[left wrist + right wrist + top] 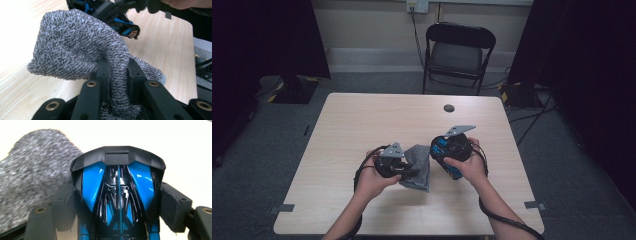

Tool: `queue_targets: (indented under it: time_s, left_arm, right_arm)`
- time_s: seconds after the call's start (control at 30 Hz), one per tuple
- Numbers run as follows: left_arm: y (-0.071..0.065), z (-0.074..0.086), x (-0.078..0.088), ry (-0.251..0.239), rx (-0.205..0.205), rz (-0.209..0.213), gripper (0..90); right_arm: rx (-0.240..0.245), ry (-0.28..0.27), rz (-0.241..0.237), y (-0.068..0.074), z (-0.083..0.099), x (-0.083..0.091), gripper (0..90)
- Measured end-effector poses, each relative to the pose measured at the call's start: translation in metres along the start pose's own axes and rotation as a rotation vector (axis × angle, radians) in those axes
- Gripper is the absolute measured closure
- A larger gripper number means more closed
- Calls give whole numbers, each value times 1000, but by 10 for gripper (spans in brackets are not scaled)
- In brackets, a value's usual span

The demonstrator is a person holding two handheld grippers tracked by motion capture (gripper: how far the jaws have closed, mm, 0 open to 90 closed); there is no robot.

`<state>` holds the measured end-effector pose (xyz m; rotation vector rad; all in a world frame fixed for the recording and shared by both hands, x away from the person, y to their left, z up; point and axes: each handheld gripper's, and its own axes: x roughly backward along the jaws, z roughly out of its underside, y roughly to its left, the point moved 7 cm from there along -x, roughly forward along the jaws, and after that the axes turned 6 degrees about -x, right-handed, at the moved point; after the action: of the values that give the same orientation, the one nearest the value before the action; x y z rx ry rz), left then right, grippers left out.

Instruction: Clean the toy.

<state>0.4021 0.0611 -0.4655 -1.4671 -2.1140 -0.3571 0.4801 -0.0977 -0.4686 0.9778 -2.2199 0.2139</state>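
High view: a person's forearms come in from the bottom edge over a pale wooden surface (362, 120), each hand holding a tool. The left tool (404, 169) sits near the middle of the surface and is clamped on a grey towel (418, 167), which hangs bunched between the two hands with its lower edge touching the wood. The right tool (446, 161) is just beside the towel and grips a blue and black toy car (447, 159), held tilted above the surface. A small dark round spot (449, 108) lies farther up the surface, and a black folding chair (458, 52) stands on the floor beyond it. Left gripper view: the two black jaws rise from the bottom and pinch a fold of the nubbly grey towel (75, 50) tightly between them; the cloth billows up and to the left above the wood. The toy car (125, 25) hovers at the top, close to the towel's upper edge, with its end pointing down to the right. Right gripper view: the jaws press on both sides of the glossy toy car (118, 190), which stands upright between them, and the towel (32, 177) lies blurred at the left, just beside the car.
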Motion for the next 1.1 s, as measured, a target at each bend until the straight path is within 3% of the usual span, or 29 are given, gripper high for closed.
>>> queue_targets:
  time_s: [0.2, 0.47, 0.7, 0.9, 1.1]
  left_arm:
    - [-3, 6, 3, 30, -25, -9, 756]
    - [10, 11, 18, 15, 8, -61, 753]
    - [32, -1, 34, -22, 37, -135, 752]
    - [45, -15, 35, -50, 54, -157, 751]
    - [49, -31, 29, -69, 55, -148, 750]
  right_arm:
    - [-20, -6, 12, -5, -1, 2, 253]
    - [-23, -17, 2, -7, 0, 9, 253]
    - [-1, -27, -34, 6, 1, 15, 254]
    - [21, -22, -59, 16, 5, 15, 253]
    - [50, -10, -74, 25, 7, 12, 253]
